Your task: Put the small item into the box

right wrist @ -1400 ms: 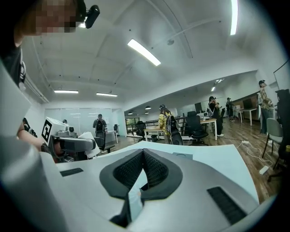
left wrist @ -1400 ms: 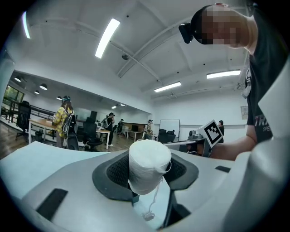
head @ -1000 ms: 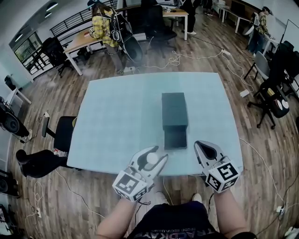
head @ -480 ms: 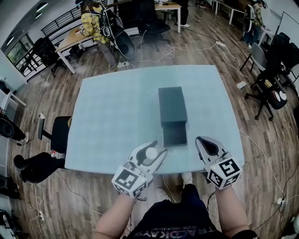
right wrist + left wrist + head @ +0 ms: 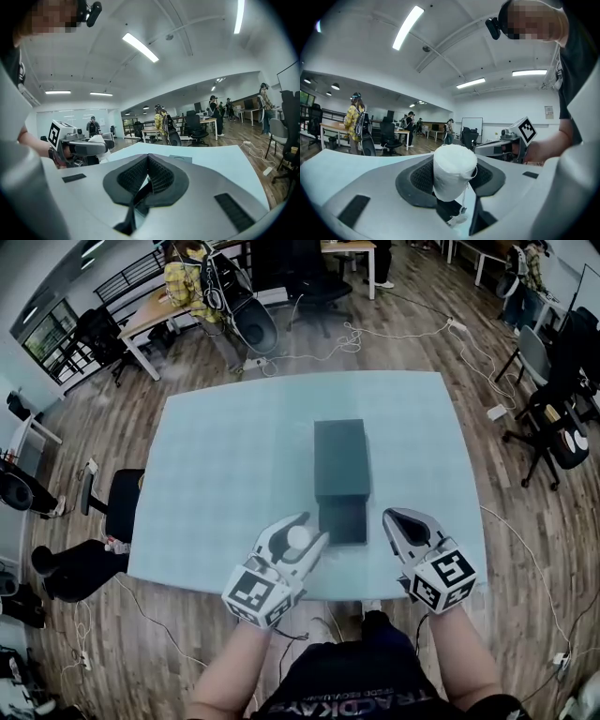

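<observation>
Left tongs point(image 5: 309, 531): clenched on the item, pads pressing it from both sides; they point away from the person, over the counter's near edge.
Item point(image 5: 454, 171): small white roll, upright between the left pads, a thin thread hanging from its lower side; just left of the box's near end, apart from it.
Right tongs point(image 5: 396, 521): clenched with nothing in them, pads meeting; just right of the box's near end.
Box point(image 5: 340, 457): dark, oblong, mid-counter, long side running away from the person; a lower dark part point(image 5: 343, 519) juts from its near end.
Counter point(image 5: 234, 474): pale blue, bare apart from the box.
</observation>
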Demonstrator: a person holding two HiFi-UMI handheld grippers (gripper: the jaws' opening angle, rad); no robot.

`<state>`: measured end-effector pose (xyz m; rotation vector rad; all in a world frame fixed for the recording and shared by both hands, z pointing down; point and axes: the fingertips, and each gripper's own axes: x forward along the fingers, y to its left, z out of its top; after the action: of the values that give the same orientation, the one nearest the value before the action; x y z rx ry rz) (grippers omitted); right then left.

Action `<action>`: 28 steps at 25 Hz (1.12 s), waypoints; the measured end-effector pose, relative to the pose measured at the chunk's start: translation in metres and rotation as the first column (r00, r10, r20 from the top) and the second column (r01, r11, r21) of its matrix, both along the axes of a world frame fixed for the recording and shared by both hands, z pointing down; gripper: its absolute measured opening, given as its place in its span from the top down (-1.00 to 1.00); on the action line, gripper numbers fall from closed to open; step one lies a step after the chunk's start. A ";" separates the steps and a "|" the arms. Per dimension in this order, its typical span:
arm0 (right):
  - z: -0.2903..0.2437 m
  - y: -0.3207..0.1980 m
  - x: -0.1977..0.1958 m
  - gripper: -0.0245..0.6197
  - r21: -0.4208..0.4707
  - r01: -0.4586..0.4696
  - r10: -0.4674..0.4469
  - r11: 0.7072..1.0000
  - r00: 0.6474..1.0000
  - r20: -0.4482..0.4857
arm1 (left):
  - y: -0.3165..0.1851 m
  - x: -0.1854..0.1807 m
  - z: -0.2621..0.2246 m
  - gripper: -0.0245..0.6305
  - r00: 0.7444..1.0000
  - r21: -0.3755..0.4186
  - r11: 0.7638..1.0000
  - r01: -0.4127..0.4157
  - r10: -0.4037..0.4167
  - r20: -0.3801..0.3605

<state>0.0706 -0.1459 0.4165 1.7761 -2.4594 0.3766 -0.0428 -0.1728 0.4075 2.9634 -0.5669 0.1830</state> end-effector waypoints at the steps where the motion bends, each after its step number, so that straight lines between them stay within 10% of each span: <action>1: 0.002 -0.004 0.004 0.87 -0.003 0.005 -0.005 1.000 1.000 0.005 | -0.004 0.005 0.003 0.33 1.000 -0.002 1.000 0.005 -0.005 0.009; 28: 0.077 -0.054 0.039 0.87 -0.123 0.129 -0.120 0.984 0.990 0.077 | -0.051 0.074 0.135 0.33 0.959 -0.088 0.996 0.007 0.018 0.284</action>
<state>0.1093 -0.1998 0.4932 1.5760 -2.5138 0.5798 0.0311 -0.2235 0.5426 2.8707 -0.5652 0.6266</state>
